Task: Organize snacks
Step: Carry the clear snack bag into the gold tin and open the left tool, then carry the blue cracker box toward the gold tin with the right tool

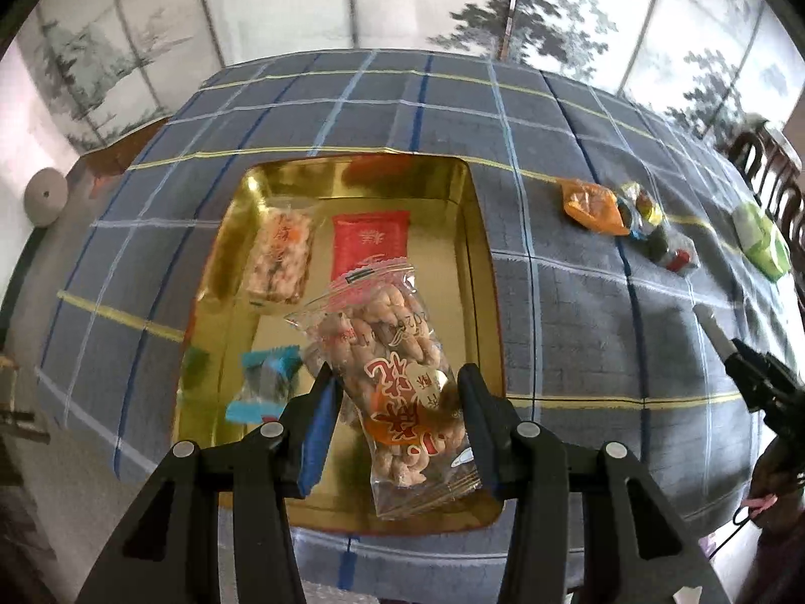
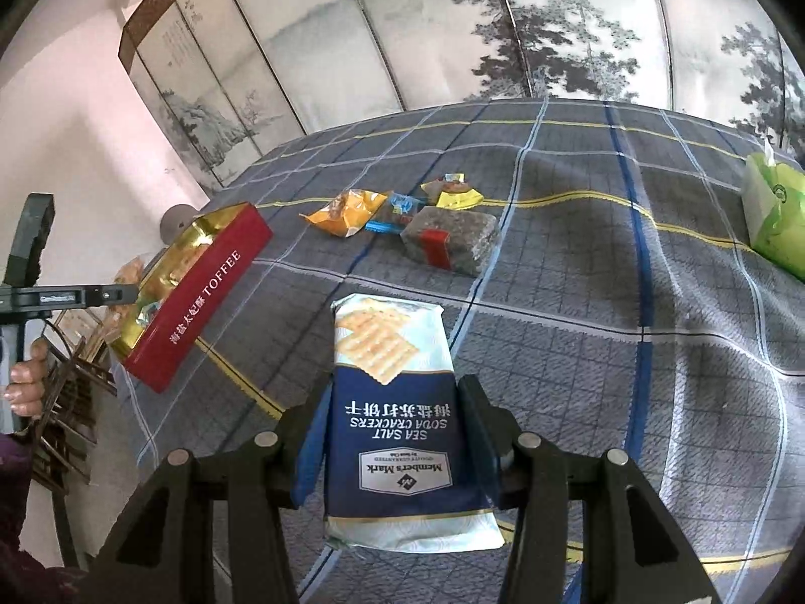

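Observation:
My left gripper (image 1: 395, 382) is shut on a clear bag of twisted dough snacks (image 1: 397, 377) and holds it over the gold-lined tin (image 1: 483, 261). In the tin lie a pale rice-cake packet (image 1: 282, 256), a red packet (image 1: 370, 241) and a blue candy (image 1: 264, 390). My right gripper (image 2: 390, 402) is shut on a blue and white pack of soda crackers (image 2: 395, 412), held above the checked cloth. The tin shows red-sided (image 2: 201, 302) at the left of the right wrist view. Loose snacks lie beyond it: an orange packet (image 2: 347, 211), a yellow packet (image 2: 455, 194), a grey block with a red band (image 2: 450, 241).
The grey checked tablecloth (image 2: 604, 302) covers the table. A green tissue pack (image 2: 775, 216) stands at the far right. A painted folding screen (image 2: 453, 25) stands behind the table. The left gripper's handle and a hand (image 2: 30, 377) show at the left edge.

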### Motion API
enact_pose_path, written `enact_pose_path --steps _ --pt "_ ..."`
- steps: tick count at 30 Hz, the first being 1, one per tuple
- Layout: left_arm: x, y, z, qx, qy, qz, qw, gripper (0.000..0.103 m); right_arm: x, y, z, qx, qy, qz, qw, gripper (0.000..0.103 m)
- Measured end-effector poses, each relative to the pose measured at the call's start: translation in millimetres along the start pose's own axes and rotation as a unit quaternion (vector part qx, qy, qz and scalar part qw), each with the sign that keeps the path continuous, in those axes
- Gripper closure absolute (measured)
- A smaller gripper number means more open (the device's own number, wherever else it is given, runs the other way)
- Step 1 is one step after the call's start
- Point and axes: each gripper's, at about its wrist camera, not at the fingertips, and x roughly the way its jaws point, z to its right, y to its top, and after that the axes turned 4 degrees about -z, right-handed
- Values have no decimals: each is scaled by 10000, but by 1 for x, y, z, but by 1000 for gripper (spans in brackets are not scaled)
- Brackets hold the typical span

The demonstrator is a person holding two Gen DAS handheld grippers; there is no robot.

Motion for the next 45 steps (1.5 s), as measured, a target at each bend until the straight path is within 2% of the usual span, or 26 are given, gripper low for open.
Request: enact_pose_path --steps 7,14,18,25,29,32,35,45 --pt "16 2 3 221 55 -150 9996 59 0 0 1 48 -17 12 10000 53" --pt "22 0 5 183 113 -202 9996 57 -1 0 2 76 -14 22 10000 53" --pt "16 -1 6 170 199 -76 9996 43 -2 0 1 89 -3 28 10000 53" --pt "-4 -12 6 -70 332 204 9992 41 -4 0 0 97 10 57 9999 53" --pt "-19 -23 18 -28 575 437 9974 39 -6 0 0 118 15 90 9999 53" --pt "-31 -29 25 25 633 601 9962 33 -8 0 -2 118 25 104 9999 53" --pt "-40 -35 32 78 735 736 9945 32 -10 1 -4 98 18 109 9999 53" --pt "-50 -43 37 207 793 836 9931 28 -13 5 -16 33 43 129 9999 53"
